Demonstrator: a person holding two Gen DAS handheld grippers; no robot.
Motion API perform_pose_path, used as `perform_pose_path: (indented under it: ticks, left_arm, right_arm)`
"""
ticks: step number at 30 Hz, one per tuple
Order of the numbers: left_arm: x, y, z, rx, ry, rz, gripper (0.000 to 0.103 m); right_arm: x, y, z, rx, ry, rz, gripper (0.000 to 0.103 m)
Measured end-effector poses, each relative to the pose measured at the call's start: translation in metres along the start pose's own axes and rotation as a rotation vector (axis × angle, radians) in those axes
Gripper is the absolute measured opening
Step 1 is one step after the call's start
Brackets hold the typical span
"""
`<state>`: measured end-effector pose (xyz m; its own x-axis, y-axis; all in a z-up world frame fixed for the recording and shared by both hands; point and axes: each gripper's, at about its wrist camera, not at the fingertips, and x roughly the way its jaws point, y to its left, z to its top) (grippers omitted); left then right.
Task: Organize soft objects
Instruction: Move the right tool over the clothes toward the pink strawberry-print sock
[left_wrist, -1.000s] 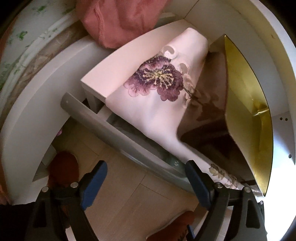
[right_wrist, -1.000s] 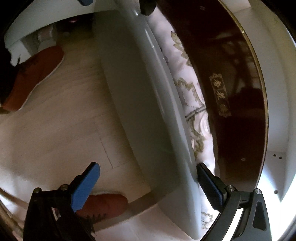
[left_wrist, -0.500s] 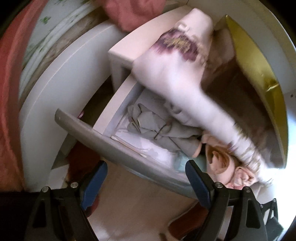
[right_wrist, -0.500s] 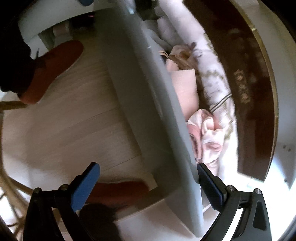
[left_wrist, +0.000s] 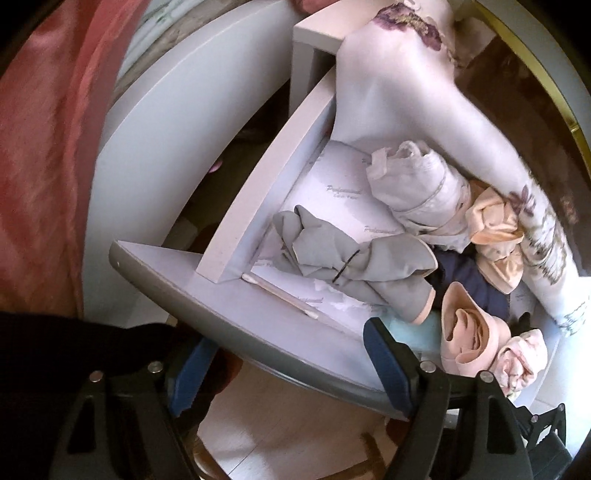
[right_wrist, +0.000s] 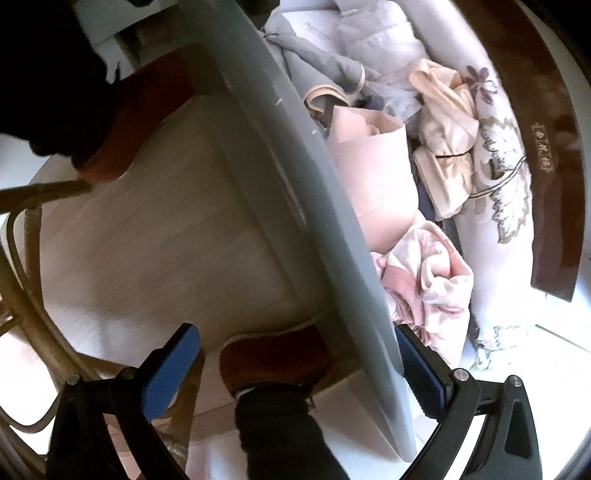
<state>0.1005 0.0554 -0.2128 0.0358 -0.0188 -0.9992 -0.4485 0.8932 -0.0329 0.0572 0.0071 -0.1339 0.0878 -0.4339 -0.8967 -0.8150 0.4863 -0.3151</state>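
Observation:
A grey-fronted drawer stands pulled out, full of soft things: a grey bundle, a white rolled cloth, peach pieces and a pink floral roll. A white embroidered runner drapes from the cabinet top into the drawer. My left gripper is open, its fingers either side of the drawer front. My right gripper is open and straddles the same grey front; the pink floral roll and a peach piece lie just inside.
A cotton swab lies on the drawer liner. A dark brown box with gold edge sits on the cabinet top. Red slippers and a cane chair stand on the pale wood floor. A red curtain hangs at left.
The drawer has slid out from nearly shut to wide open, showing its contents. Both grippers have moved back with the drawer front between their fingers.

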Motion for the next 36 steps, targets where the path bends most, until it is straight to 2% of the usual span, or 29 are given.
perform_pose_path:
  ticks: [8,12,25,29,36]
  left_arm:
    - [0.008,0.009,0.009,-0.009,0.039,0.025,0.079]
    - [0.016,-0.003,0.028,-0.006,0.047,0.036,0.079]
    - [0.019,-0.026,0.044,0.016,0.083,0.088,0.079]
    - [0.016,-0.03,0.043,0.021,0.096,0.072,0.079]
    - [0.009,-0.048,0.039,0.035,0.105,0.023,0.079]
  right_arm:
    - [-0.009,0.001,-0.006,-0.005,0.01,0.013,0.103]
    - [-0.006,0.002,-0.002,-0.008,0.012,0.023,0.103]
    - [-0.01,0.019,-0.007,-0.04,0.024,0.035,0.103]
    - [-0.016,0.006,-0.007,0.053,0.002,0.106,0.103]
    - [-0.024,-0.016,-0.011,0.183,0.005,0.172,0.103]
